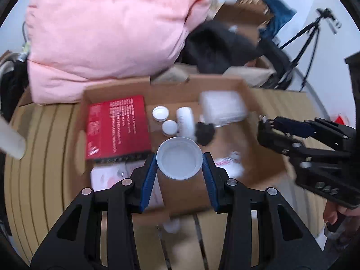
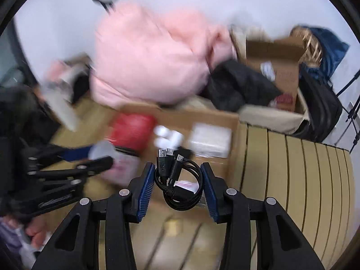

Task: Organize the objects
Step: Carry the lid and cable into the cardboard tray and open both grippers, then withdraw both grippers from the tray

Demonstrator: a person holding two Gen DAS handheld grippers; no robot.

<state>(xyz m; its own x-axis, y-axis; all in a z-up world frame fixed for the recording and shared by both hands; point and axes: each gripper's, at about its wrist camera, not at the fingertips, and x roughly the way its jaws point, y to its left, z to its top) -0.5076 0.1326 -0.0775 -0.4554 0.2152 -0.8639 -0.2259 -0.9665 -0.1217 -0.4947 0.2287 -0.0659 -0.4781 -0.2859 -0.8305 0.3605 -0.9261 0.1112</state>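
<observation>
A round white plastic lid [image 1: 179, 158], shallow and smooth, is clamped between the blue ribbed jaws of the left gripper [image 1: 179, 168] above an open cardboard box [image 1: 245, 94]. A coil of glossy black cable [image 2: 180, 180] with metal plugs is clamped by the right gripper [image 2: 177, 184]. In the box a red carton [image 1: 118, 127] bears white print, blurred beyond reading. A soft pink quilted bundle [image 1: 108, 36] lies behind.
</observation>
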